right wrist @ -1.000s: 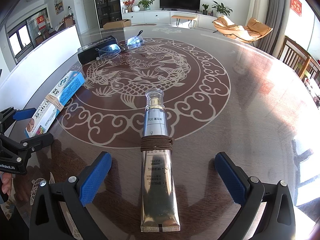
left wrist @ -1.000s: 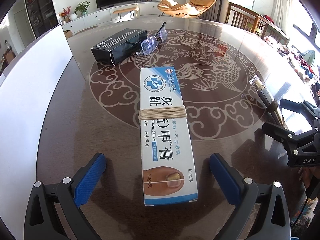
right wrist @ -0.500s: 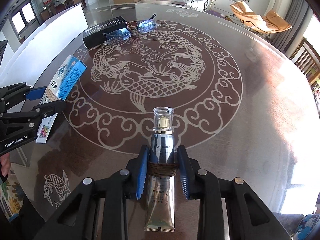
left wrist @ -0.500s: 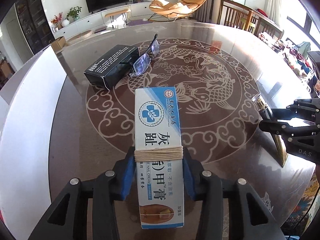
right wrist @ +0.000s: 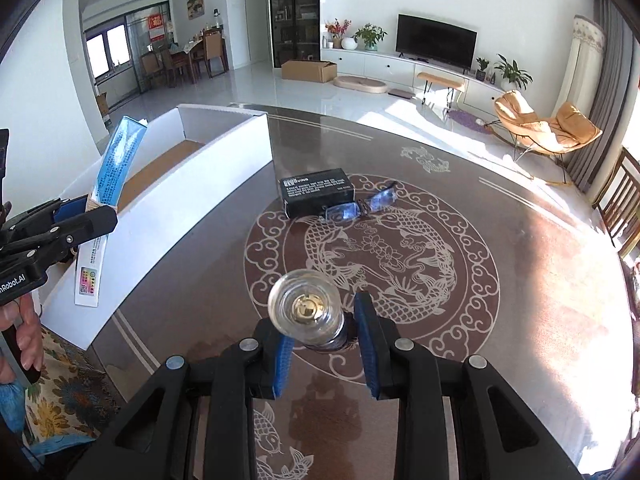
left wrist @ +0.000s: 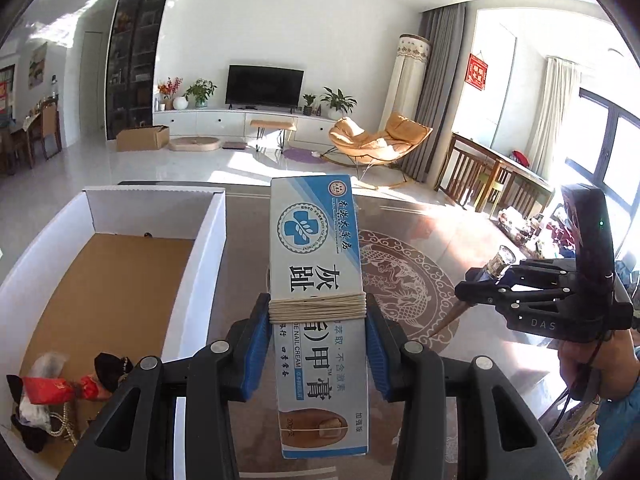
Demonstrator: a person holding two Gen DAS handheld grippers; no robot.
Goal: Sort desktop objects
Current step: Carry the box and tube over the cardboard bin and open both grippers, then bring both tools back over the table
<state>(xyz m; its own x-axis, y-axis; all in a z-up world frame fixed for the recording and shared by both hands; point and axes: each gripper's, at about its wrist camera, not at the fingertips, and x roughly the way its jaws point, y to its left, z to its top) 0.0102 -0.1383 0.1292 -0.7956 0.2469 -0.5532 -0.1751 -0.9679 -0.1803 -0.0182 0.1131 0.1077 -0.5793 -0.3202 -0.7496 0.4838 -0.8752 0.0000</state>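
My left gripper (left wrist: 316, 344) is shut on a blue and white nail cream box (left wrist: 318, 288) wrapped with pale twine, held in the air and tilted upward. My right gripper (right wrist: 324, 344) is shut on a silver cosmetic tube (right wrist: 306, 312), whose clear cap points at the camera and hides the tube body. The right gripper (left wrist: 480, 292) with the tube (left wrist: 498, 264) shows at the right of the left wrist view. At the left edge of the right wrist view the left gripper (right wrist: 86, 216) carries the cream box (right wrist: 110, 184) over the white box.
A long white cardboard box (left wrist: 208, 248) with a brown floor lies left of the table; small items (left wrist: 52, 396) sit at its near end. A black box (right wrist: 316, 192) and glasses (right wrist: 360, 206) lie on the round patterned table (right wrist: 520, 280). A hand (right wrist: 24, 320) holds the left gripper.
Both grippers went from open around their objects to shut on them, then lifted them off the table. The cream box and tube now tilt upward, and the white box has come into view.
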